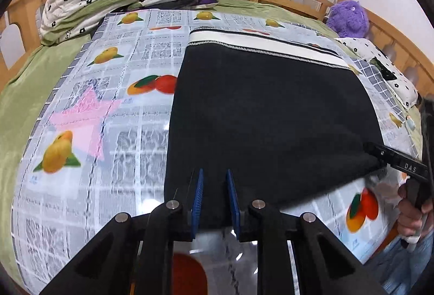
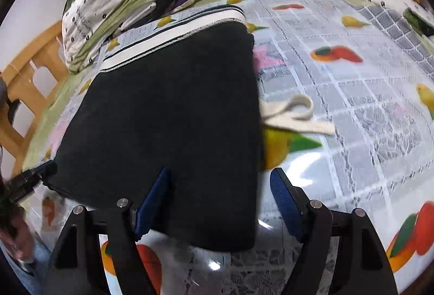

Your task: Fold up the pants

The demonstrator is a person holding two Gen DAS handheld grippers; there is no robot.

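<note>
Fruit-print plastic sheet over the bed carries the folded pants flat; my left fingers hover nearly clenched and empty, right fingers released, straddling the near corner.

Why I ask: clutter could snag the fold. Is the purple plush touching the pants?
Apart. The left wrist view shows the plush well beyond the pants, with patterned cover between them.
</note>
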